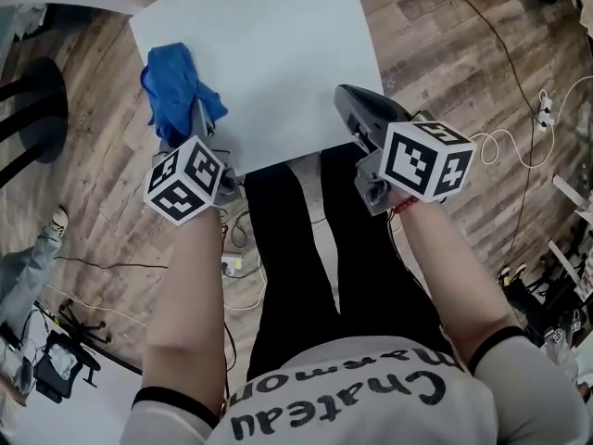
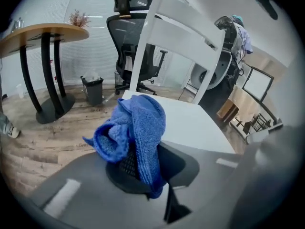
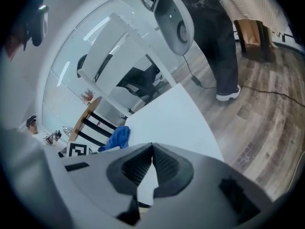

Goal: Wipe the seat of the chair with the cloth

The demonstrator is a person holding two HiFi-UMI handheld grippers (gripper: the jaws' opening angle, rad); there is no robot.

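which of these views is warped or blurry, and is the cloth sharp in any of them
Left gripper view: strong fisheye bend with dark corners, the blue cloth sharp, the near foreground soft. Right gripper view: same fisheye, tilted, the wood floor curving, the edges blurred. Head view: only mildly warped, flat even light, no glare on the white chair seat, and the cloth is fairly crisp there too.

The chair seat (image 1: 269, 54) is seen steeply from above in the head view. It is looked across, low and close, from its near edge in both gripper views, toward the backrest (image 2: 186, 39). The seat is shared by all three.
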